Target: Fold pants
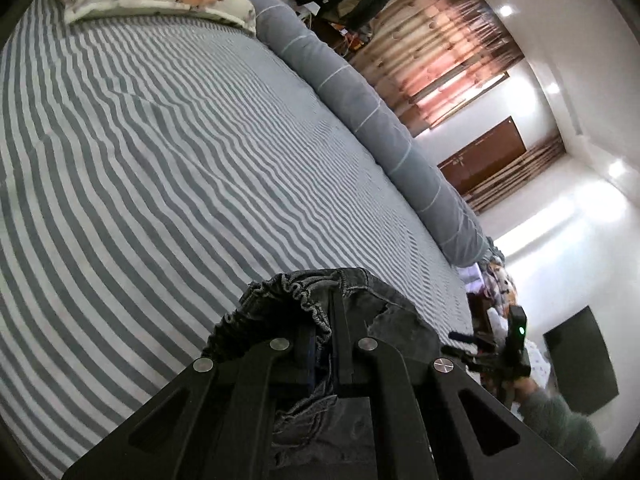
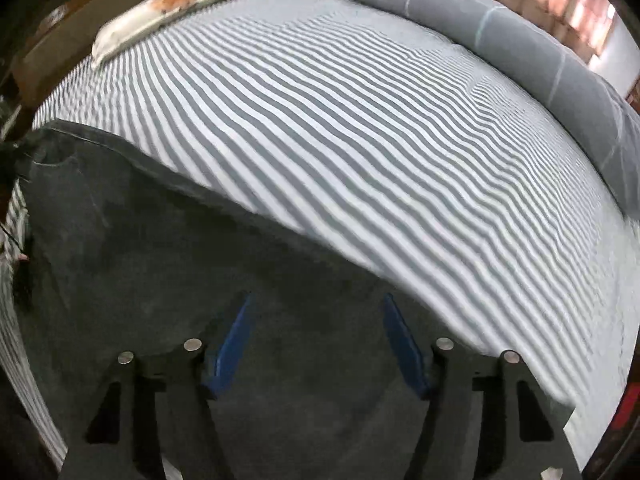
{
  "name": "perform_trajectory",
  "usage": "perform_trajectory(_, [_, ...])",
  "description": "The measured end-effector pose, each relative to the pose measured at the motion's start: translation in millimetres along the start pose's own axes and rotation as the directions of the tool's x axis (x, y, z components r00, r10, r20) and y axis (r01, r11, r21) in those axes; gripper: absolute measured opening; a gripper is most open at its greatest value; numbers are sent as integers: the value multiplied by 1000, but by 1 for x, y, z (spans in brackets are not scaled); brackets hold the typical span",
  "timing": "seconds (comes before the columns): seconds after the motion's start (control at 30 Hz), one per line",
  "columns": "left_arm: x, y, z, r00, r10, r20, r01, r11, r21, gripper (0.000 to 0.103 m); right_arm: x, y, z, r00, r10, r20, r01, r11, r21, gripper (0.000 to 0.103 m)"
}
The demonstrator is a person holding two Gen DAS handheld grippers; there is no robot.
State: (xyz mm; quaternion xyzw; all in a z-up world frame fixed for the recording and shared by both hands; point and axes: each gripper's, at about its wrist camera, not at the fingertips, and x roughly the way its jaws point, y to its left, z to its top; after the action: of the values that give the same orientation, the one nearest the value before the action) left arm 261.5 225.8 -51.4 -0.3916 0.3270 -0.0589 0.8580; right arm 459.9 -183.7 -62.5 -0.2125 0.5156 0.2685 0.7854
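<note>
The left hand-held gripper (image 1: pixel 326 320) is clamped tight on the gathered elastic waistband of the dark denim pants (image 1: pixel 304 292), lifting that end clear of the striped bed (image 1: pixel 160 140). In the right wrist view, the rest of the pants (image 2: pixel 160 240) lies spread flat on the bed, and the right hand-held gripper (image 2: pixel 316 344) hangs above the cloth with its blue pads (image 2: pixel 234 344) apart and nothing pinched between them.

To fold well, the right hand-held gripper should drop onto the cloth and pinch one clean edge, taking both layers, not a bunched middle. The picture is blurred, so which seam lies beneath the pads is probably not safe to call. The left side should keep the waistband taut and level, so the fold lands straight. The two ends should travel together, to avoid dragging wrinkles across the bed.
</note>
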Motion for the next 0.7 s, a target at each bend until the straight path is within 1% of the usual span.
perform_trajectory(0.07, [-1, -3, -2, 1000, 14, 4, -14, 1000, 18, 5, 10, -5, 8, 999, 35, -22, -36, 999, -35, 60])
perform_trajectory(0.17, [0, -7, -1, 999, 40, 8, -40, 999, 33, 5, 25, -5, 21, 989, 126, -77, -131, 989, -73, 60])
perform_trajectory(0.2, [-4, -7, -3, 999, 47, 11, -48, 998, 44, 5, 30, -4, 25, 982, 165, -97, -174, 981, -91, 60])
perform_trajectory(0.27, [-5, -10, -4, 998, 64, 18, -66, 995, 71, 5, 37, 0, 32, 972, 199, -125, -215, 967, -133, 60])
perform_trajectory(0.4, [-8, -14, -7, 997, 77, 26, -79, 993, 92, 5, 48, 4, 40, 942, 289, -172, -316, 935, -161, 60])
perform_trajectory(0.43, [-9, -15, -8, 997, 77, 26, -80, 992, 98, 5, 51, 3, 42, 938, 296, -179, -325, 931, -167, 59])
perform_trajectory(0.47, [-10, -15, -9, 997, 79, 28, -81, 991, 107, 5, 54, 3, 46, 940, 295, -174, -324, 930, -175, 58])
perform_trajectory(0.57, [-11, -16, -11, 996, 86, 26, -88, 988, 129, 5, 58, -1, 51, 932, 327, -159, -351, 922, -165, 58])
perform_trajectory(0.63, [-13, -17, -12, 995, 93, 26, -95, 987, 132, 5, 60, 6, 56, 913, 368, -176, -396, 903, -167, 58])
perform_trajectory(0.67, [-13, -17, -11, 995, 98, 26, -100, 986, 131, 5, 61, 12, 55, 900, 389, -197, -423, 890, -172, 58])
perform_trajectory(0.7, [-13, -17, -11, 995, 102, 24, -104, 986, 129, 5, 65, 16, 52, 885, 401, -235, -446, 876, -182, 54])
